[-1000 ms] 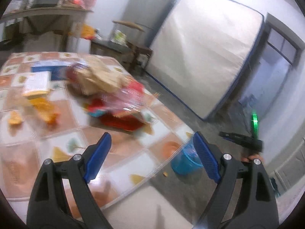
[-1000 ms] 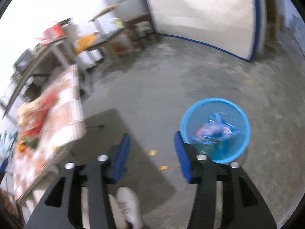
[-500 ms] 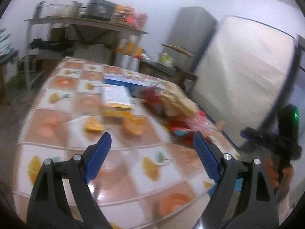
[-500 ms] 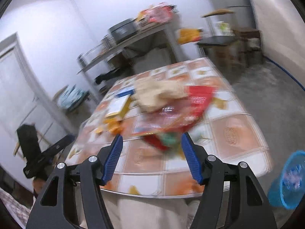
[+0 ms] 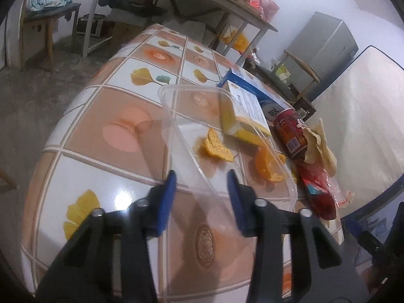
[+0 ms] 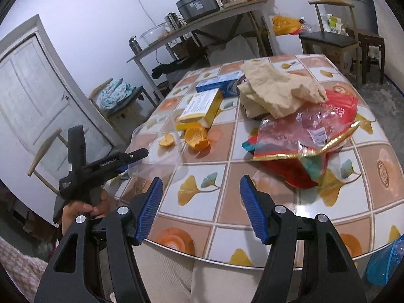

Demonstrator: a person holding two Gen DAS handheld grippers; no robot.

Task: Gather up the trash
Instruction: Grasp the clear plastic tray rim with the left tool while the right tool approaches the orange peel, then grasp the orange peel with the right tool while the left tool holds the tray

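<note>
A clear plastic tray (image 5: 202, 116) leans over the orange peels (image 5: 217, 149) and a yellow box (image 5: 242, 111) on the tiled table (image 5: 121, 131). My left gripper (image 5: 202, 186) is closing with the tray's near edge between its jaws; the pads do not visibly press on it. My right gripper (image 6: 199, 189) hangs open and empty over the table's near edge. Ahead of it lie the peels (image 6: 197, 139), a crumpled brown paper bag (image 6: 277, 88) and red plastic wrappers (image 6: 303, 139). The left gripper (image 6: 133, 157) shows at the left, at the tray (image 6: 156, 151).
A red can (image 5: 290, 131) and a blue box (image 5: 252, 85) lie behind the yellow box. The blue waste bin (image 6: 386, 262) stands on the floor at the table's right corner. Chairs, a long shelf table, a fridge and an upright mattress ring the table.
Both grippers have swung from the bin side round to the table. The left one has come down at the clear tray and narrowed its jaws. The right one's jaws stand slightly wider.
</note>
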